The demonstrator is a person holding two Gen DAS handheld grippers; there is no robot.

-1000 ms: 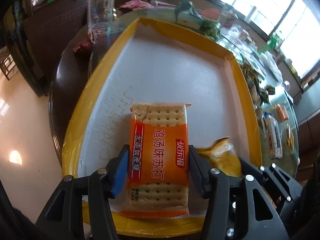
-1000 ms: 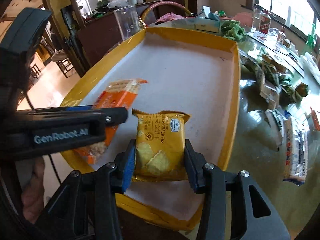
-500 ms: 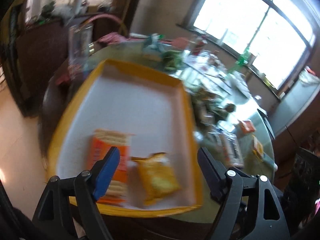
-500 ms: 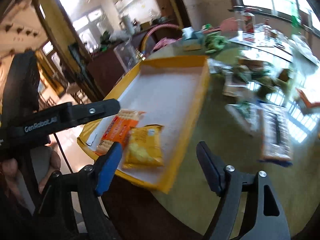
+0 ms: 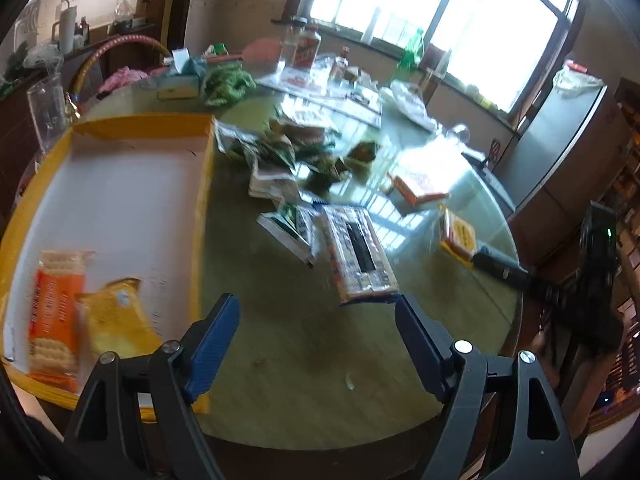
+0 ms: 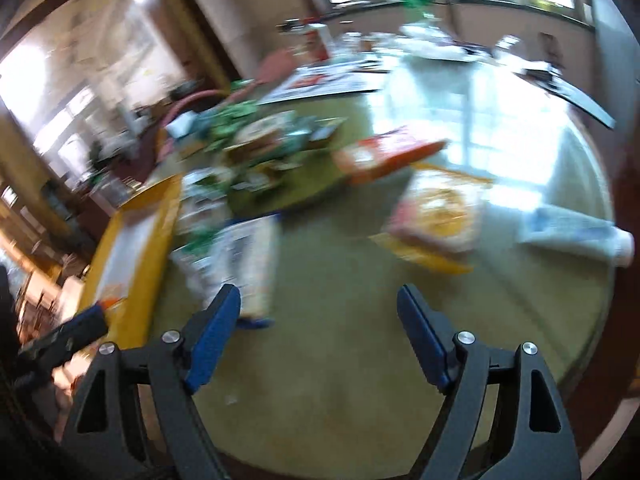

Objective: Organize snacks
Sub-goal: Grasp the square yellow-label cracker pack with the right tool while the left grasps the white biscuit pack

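Note:
An orange cracker pack (image 5: 56,312) and a yellow cracker pack (image 5: 116,320) lie side by side in the near end of the yellow-rimmed tray (image 5: 202,208). My left gripper (image 5: 316,312) is open and empty above the table, right of the tray. A long blue-and-white snack pack (image 5: 356,252) lies just ahead of it. My right gripper (image 6: 320,308) is open and empty over the table; its view is blurred. An orange pack (image 6: 384,156) and a yellow-edged pack (image 6: 436,220) lie ahead of it.
A pile of green and white snack wrappers (image 5: 288,152) sits mid-table. An orange box (image 5: 416,188) and a yellow pack (image 5: 460,236) lie at the right. Bottles (image 5: 304,48) and clutter stand by the window. The other gripper's arm (image 5: 560,292) reaches in from the right.
Both grippers let go of their cracker packs in the tray, opened wide, and swung right, away from the tray toward the loose snacks on the table.

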